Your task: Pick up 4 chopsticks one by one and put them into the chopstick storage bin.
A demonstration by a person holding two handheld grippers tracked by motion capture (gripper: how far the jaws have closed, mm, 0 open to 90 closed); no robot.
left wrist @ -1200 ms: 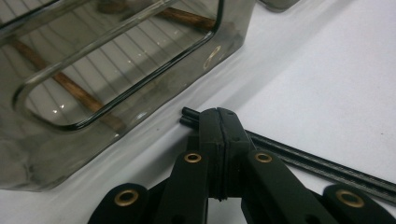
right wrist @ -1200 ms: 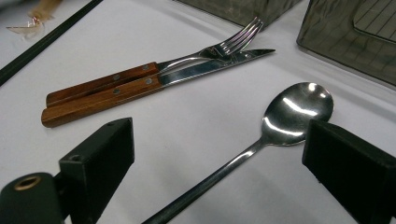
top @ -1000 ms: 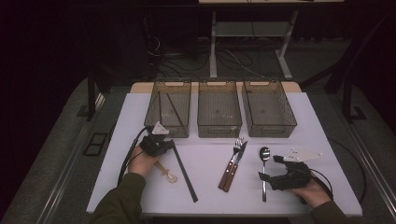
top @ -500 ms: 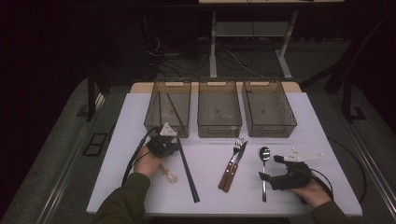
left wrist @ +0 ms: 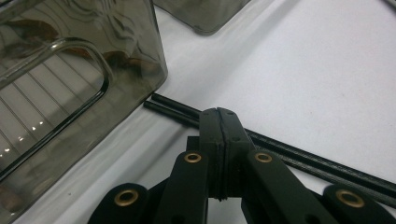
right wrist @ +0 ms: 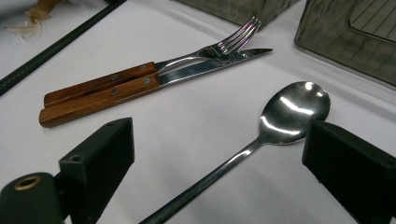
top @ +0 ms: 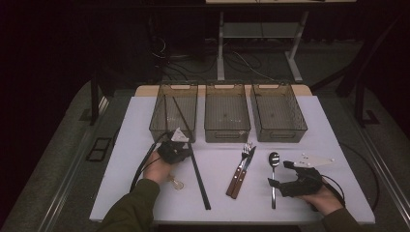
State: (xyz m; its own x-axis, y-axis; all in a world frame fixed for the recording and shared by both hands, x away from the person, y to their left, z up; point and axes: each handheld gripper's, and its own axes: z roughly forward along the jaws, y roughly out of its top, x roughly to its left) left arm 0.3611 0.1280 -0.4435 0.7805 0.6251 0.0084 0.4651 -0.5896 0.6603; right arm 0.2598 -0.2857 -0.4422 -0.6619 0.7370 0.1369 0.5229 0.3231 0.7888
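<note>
By the left bin (top: 176,112), left gripper (left wrist: 219,114) w/ jaws pressed together over chopsticks (left wrist: 299,154); right gripper (right wrist: 219,154) jaws spread round spoon (right wrist: 280,121). Next: close on handle

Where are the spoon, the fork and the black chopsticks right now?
spoon (right wrist: 295,112): right gripper view, on the bowl.
fork (right wrist: 238,35): right gripper view, on the tines.
black chopsticks (top: 199,179): high view, halfway along the pair.
</note>
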